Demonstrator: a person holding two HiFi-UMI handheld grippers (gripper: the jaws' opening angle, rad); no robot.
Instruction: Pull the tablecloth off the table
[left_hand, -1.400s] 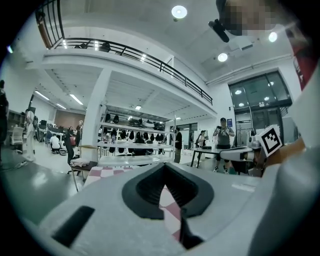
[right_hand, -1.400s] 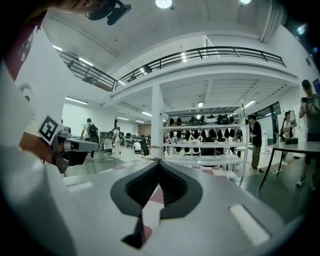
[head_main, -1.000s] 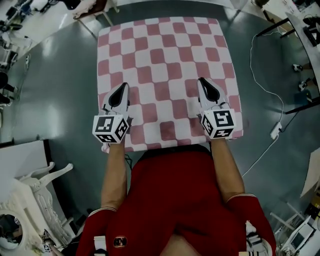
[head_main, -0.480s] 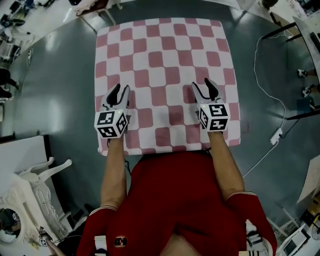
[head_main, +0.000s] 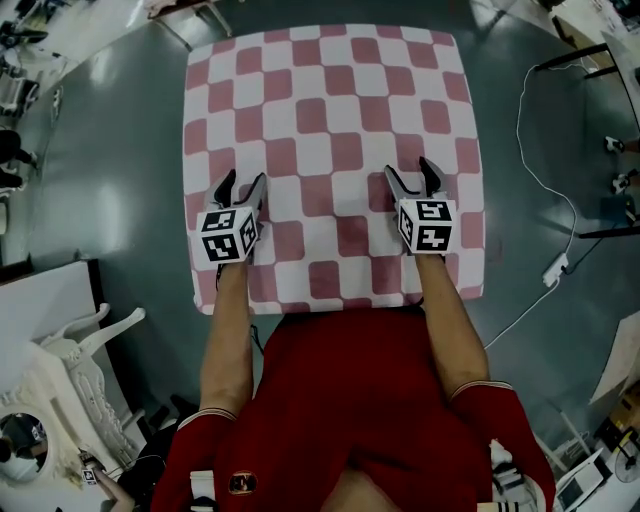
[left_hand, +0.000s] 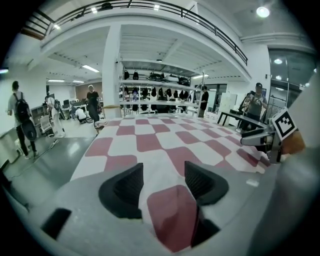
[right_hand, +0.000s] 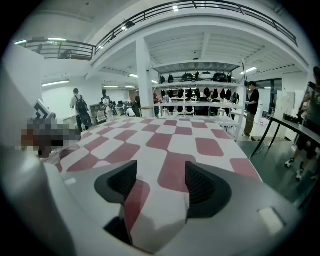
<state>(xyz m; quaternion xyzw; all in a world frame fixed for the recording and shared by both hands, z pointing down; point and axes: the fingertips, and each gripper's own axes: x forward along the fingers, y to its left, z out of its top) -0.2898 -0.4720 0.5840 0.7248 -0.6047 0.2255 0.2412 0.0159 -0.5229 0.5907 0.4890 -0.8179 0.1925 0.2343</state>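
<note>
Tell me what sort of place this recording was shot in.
Likely a big indoor lab or workshop hall, not a home: tall shelving stacked with dark gear, a railed mezzanine overhead, and a white cable trailing over the glossy grey floor beside the checked tablecloth.

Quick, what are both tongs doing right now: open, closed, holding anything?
Left tongs: opening, jaws apart; a fold of the tablecloth lies between them, not pinched.
Right tongs: opening, jaws apart; a tablecloth fold between them too, not pinched.
</note>
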